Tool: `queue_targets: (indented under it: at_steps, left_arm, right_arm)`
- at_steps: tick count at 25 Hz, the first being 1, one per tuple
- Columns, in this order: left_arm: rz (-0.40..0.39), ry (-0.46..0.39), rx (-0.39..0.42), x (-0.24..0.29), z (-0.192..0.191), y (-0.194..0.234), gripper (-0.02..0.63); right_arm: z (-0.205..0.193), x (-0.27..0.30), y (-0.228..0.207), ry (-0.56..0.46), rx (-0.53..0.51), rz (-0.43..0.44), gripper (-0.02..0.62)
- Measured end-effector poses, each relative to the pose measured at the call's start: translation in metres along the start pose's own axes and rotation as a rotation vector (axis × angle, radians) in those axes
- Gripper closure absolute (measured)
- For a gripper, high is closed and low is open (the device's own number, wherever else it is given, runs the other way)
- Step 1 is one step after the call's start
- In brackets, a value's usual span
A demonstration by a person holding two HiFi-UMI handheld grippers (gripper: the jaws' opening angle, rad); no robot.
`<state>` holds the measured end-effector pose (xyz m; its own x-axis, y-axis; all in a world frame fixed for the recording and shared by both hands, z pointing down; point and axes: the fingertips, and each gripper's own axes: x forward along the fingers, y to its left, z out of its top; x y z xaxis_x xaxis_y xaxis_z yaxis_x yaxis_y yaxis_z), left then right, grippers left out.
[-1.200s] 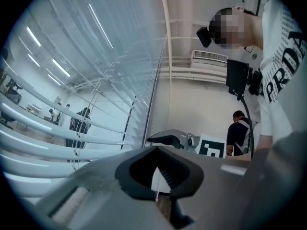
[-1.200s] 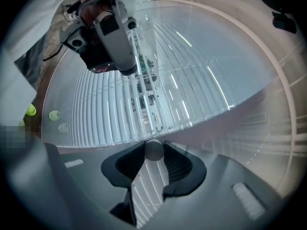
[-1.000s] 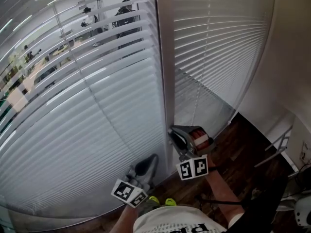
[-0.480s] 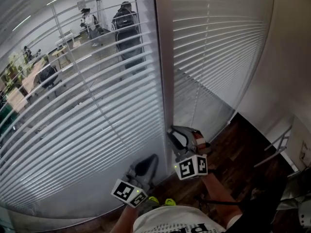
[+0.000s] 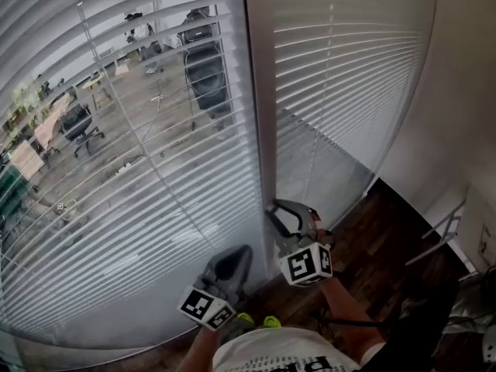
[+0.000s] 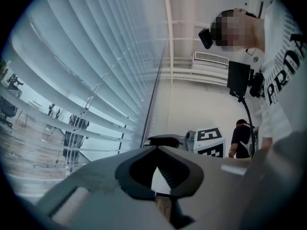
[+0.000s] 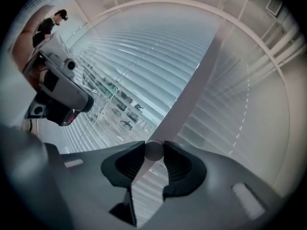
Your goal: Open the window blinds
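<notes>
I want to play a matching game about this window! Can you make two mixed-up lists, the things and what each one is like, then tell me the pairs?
Things:
1. left blind
2. right blind
3. right gripper
4. left gripper

States:
A. fingers together, holding nothing
B. slats tilted open, you can see through
C. fingers shut on the tilt wand
D. slats closed, nothing shows through

Pairs: 1-B, 2-D, 3-C, 4-A
</notes>
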<state>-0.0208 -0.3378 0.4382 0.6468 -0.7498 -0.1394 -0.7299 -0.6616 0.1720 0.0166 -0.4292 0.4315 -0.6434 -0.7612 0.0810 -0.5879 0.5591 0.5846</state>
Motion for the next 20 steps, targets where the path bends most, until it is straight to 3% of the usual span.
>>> queue_targets:
  at_steps: [15, 20]
  left_arm:
    - [-0.004, -0.010, 0.006, 0.0001, 0.0030, 0.0004, 0.615]
    - [-0.006, -0.016, 0.010, 0.0002, 0.0048, -0.0003, 0.615]
  right_arm:
    - [-0.0009, -0.0007, -0.0052, -0.049, 0.335, 0.042, 0.465]
    - [0.0015, -0.0057, -0.0048, -0.044, 0.325, 0.044, 0.465]
